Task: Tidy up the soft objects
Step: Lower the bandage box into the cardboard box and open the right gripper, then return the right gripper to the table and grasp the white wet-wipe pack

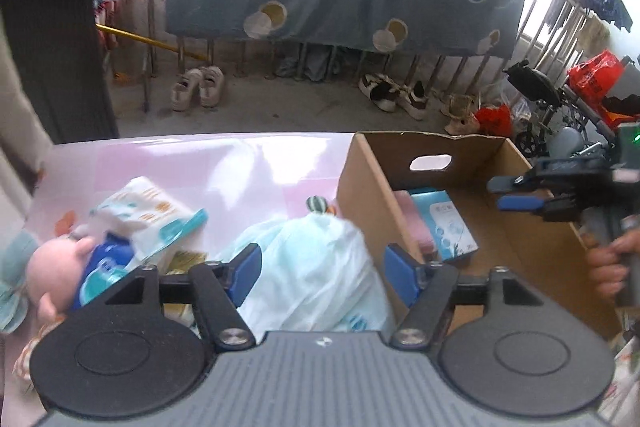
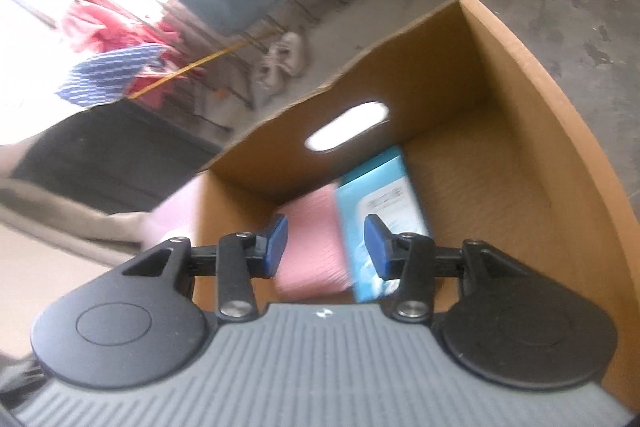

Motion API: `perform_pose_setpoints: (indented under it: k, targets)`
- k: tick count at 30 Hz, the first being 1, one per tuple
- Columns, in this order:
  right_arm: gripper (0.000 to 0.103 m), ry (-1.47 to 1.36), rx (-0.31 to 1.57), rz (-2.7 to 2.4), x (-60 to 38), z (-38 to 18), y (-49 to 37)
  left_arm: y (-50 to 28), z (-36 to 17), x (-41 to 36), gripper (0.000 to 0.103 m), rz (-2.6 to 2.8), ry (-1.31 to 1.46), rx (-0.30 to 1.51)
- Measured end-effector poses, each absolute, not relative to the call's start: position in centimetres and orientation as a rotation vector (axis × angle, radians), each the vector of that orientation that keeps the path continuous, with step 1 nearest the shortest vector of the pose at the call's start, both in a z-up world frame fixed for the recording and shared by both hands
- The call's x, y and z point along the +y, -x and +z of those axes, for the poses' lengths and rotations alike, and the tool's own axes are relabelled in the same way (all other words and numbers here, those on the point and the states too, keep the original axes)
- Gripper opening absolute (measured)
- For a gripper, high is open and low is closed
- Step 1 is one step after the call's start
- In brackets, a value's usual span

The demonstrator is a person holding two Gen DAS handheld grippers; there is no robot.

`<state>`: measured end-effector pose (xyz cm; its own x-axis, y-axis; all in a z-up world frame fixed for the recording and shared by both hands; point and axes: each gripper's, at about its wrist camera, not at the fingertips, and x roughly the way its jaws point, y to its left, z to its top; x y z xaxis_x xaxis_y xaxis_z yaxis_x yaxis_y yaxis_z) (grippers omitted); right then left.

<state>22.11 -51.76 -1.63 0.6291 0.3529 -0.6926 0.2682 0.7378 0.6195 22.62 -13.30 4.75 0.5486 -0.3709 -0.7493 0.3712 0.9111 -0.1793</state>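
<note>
Laundry hung behind a pink table where the left gripper stood wide open astride a pale plastic-wrapped soft bundle, not yet pinching it. Closing low on its bulk seemed wisest before lifting it over the cardboard box wall. The right gripper hung partly open and empty above a blue packet inside.
</note>
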Motion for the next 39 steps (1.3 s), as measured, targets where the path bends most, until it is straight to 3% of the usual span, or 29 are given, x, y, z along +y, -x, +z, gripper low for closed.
perform_pose_setpoints:
  k: [10,23,31,39]
  targets:
    - [0.053,-0.765,0.911,0.254,-43.0,4.5,-16.6,-14.9,4.7,-5.2,0.071,-0.311,-0.041,0.767]
    - [0.055,-0.611,1.040,0.493,-24.4,6.1,-20.1,-11.1,3.1,5.0,0.071,-0.093,-0.025,0.686]
    - [0.055,-0.512,1.058,0.502,-17.9,4.3,-28.1,-18.4,1.8,5.7,0.066,-0.190,0.166,0.739]
    - [0.057,-0.496,1.140,0.406,-16.8,-2.5,-40.1,-30.3,-3.1,2.6,0.047,-0.225,0.293,0.956]
